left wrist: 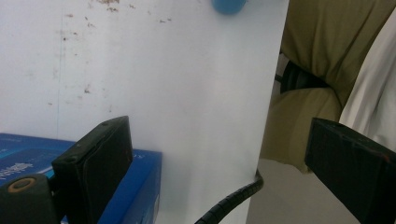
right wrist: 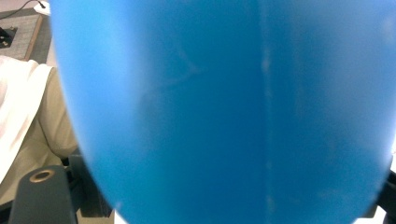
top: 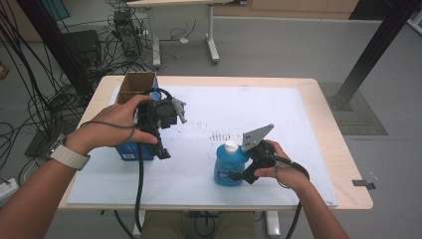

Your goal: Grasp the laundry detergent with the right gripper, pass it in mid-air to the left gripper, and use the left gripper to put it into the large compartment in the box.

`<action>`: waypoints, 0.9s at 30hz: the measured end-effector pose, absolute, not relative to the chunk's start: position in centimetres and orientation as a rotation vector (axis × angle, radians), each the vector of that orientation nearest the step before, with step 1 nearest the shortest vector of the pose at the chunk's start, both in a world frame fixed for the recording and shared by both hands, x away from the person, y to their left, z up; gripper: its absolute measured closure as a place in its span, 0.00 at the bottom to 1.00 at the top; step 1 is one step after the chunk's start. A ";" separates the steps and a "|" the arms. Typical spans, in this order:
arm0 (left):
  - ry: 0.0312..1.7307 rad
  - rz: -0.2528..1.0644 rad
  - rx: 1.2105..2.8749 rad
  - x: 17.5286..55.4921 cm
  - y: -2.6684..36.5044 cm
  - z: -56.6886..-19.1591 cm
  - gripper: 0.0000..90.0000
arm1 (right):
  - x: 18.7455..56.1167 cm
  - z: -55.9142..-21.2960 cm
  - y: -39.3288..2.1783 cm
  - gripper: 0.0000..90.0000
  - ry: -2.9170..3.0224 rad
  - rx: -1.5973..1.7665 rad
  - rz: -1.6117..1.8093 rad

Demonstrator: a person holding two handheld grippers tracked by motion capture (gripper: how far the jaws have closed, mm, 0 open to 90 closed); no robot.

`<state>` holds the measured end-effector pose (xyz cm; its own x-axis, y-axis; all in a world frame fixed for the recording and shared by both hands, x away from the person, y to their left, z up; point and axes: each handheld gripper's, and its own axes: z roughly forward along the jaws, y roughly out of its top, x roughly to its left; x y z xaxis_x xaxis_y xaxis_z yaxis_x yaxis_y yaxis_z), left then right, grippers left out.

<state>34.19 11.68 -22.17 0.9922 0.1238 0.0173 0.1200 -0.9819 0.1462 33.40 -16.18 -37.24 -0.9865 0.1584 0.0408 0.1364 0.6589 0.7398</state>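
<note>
A blue bottle [top: 229, 167] with a white cap stands upright on the white sheet [top: 224, 114], near the front. My right gripper [top: 249, 167] is against its right side; in the right gripper view the bottle [right wrist: 233, 116] sits close between the jaws and hides the pads, so contact is unclear. My left gripper [top: 157, 144] is held over a blue box [top: 130, 150] at the left. In the left gripper view its jaws [left wrist: 219, 163] stand wide open with nothing between them, the blue box [left wrist: 140, 186] just beneath the left jaw.
An open cardboard box [top: 135, 84] stands behind the blue box at the sheet's back left. The wooden table edge [top: 343, 164] runs around the sheet. A black cable [left wrist: 229, 200] hangs over the front edge by the person's lap.
</note>
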 end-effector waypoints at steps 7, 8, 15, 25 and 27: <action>0.193 0.039 2.984 34.1 11.7 -22.2 0.09 | 33.4 -37.5 -16.1 0.17 2.830 0.244 1.279; 0.193 0.039 2.984 34.1 11.7 -22.2 0.09 | 33.4 -37.5 -16.1 0.17 2.830 0.244 1.279; 0.194 0.037 2.985 34.2 11.7 -22.2 0.09 | 33.3 -37.7 -16.2 0.18 2.822 0.249 1.297; 0.194 0.038 2.980 34.2 11.6 -22.3 0.09 | 33.3 -38.1 -16.1 0.20 2.814 0.245 1.315; 0.192 0.039 2.984 34.2 11.6 -22.3 0.09 | 33.3 -38.2 -16.1 0.21 2.812 0.245 1.324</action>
<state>34.18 11.59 -22.32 0.9915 0.1293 0.0159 0.1254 -0.9803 0.1523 33.32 -16.13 -38.23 -0.9873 0.1520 0.0451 0.1317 0.6270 0.7678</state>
